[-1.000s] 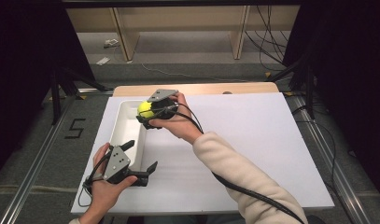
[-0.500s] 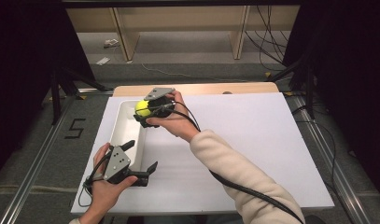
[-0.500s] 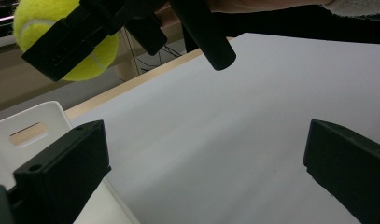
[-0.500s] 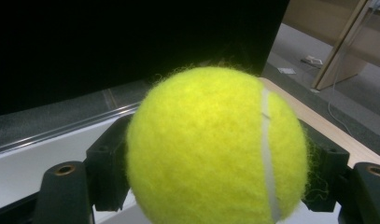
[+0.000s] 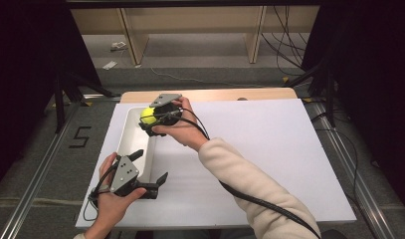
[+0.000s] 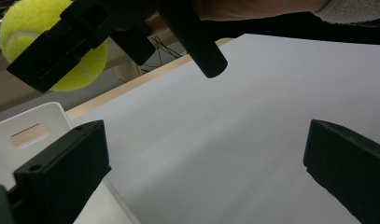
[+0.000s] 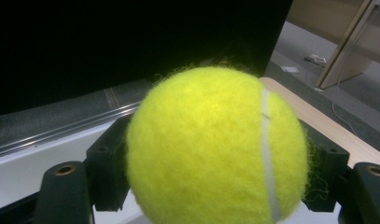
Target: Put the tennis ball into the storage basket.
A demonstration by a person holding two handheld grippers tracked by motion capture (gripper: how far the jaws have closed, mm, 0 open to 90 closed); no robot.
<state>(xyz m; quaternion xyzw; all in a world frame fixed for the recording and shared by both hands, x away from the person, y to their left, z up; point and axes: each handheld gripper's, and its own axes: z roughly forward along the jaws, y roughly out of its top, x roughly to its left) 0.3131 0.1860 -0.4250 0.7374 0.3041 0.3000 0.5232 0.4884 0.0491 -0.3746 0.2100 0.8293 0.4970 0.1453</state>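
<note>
Right tool (image 5: 151, 121): clamping the tennis ball (image 5: 148, 114) between both jaws, holding it above the far end of the white tray (image 5: 129, 133). In the right gripper view, gripping the tennis ball (image 7: 215, 149) across its widest part, one jaw pressing on each side, white seam running down the right face. No contact showing between ball and tray; apparently being carried over the tray for placing.

Left tool (image 5: 151, 167): resting at the near end of the tray, jaws spread wide, nothing between them. In the left gripper view, looking past the tray's slotted end wall (image 6: 31, 133) toward the ball (image 6: 52, 44) raised above it.

Handling, judged: light, springy, felt-covered, so giving good friction and yielding slightly under pressure; not fragile. Round form tending to roll once released and to bounce if dropped. Gripping best across the full diameter, jaws opposing through the centre; off-centre holds risking the ball squirting out. Lowering close to the tray floor before releasing advised. White table (image 5: 269, 149) beside the tray lying bare.
</note>
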